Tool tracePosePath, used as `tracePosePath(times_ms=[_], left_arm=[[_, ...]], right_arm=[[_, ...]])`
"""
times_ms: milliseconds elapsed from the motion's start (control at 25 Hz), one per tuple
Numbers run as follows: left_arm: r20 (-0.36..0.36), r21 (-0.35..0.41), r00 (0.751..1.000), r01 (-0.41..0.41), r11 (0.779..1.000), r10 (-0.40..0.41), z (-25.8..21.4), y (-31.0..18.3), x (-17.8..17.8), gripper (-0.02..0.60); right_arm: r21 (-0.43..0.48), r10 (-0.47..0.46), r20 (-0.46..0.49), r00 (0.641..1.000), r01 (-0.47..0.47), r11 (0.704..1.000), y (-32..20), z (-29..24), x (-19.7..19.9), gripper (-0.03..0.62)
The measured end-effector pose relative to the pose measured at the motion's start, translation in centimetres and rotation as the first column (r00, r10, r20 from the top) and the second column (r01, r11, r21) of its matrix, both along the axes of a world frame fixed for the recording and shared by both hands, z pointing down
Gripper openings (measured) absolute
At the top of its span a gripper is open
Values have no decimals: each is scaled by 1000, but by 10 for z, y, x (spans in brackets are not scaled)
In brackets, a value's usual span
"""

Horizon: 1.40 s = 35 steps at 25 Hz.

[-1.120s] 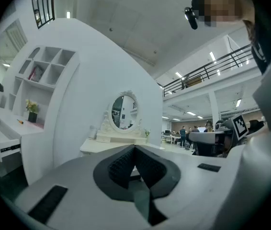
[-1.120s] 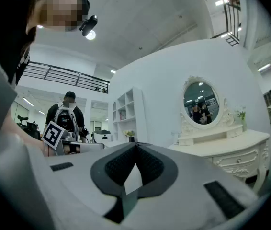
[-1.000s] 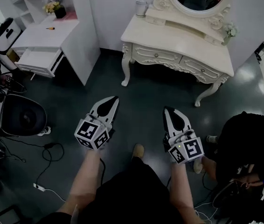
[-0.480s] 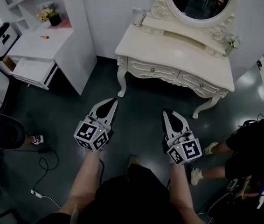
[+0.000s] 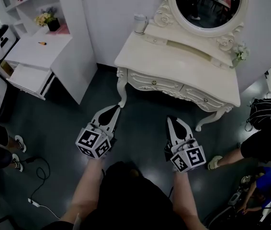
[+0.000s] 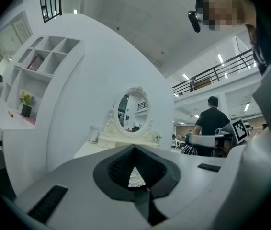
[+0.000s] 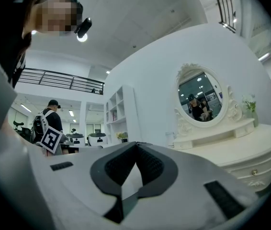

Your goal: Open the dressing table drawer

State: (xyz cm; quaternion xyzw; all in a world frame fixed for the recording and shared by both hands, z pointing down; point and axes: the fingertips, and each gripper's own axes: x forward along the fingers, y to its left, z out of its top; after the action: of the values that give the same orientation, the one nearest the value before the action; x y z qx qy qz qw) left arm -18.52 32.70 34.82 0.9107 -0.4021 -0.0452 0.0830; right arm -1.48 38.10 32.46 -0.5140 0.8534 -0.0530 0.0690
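Dark floor separates the dressing table from the left gripper and right gripper, both closed and empty, aimed at its drawers.

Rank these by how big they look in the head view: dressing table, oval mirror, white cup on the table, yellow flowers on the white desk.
Largest: dressing table.
Next: oval mirror, its top cut off by the frame.
Smallest: white cup and yellow flowers look alike, so unranked.
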Motion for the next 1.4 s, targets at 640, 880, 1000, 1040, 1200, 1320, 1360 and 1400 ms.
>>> tracePosePath(times_ms=[640,880,1000,1040,1200,1320,1360,1400], left_arm=[[-6,-33,1000,-24,999,23,12,-126,14,9],[1,-29,999,-50,998,50,6,-179,22,9],[-7,-36,998,-61,997,61,6,-201,25,9],[-7,-39,998,-68,997,68,7,-208,26,8],[-8,-47,995,-100,994,100,10,-233,33,8],[-9,-44,993,-121,992,121,11,-252,35,9],[-10,-43,992,-128,991,128,11,-259,35,9],[-10,-43,991,-134,990,134,11,-265,35,9]], right_arm=[[-27,36,43,998,-34,999,-119,7,19,3],[-36,47,63,997,-45,998,-169,7,20,3],[-48,58,70,996,-54,997,-188,11,20,4],[-54,64,72,995,-60,997,-194,12,21,4],[-66,90,80,993,-85,994,-215,16,25,3],[-63,112,82,990,-107,992,-233,16,27,4],[-62,120,82,989,-116,991,-239,16,27,3],[-60,128,81,988,-124,991,-245,15,28,4]])
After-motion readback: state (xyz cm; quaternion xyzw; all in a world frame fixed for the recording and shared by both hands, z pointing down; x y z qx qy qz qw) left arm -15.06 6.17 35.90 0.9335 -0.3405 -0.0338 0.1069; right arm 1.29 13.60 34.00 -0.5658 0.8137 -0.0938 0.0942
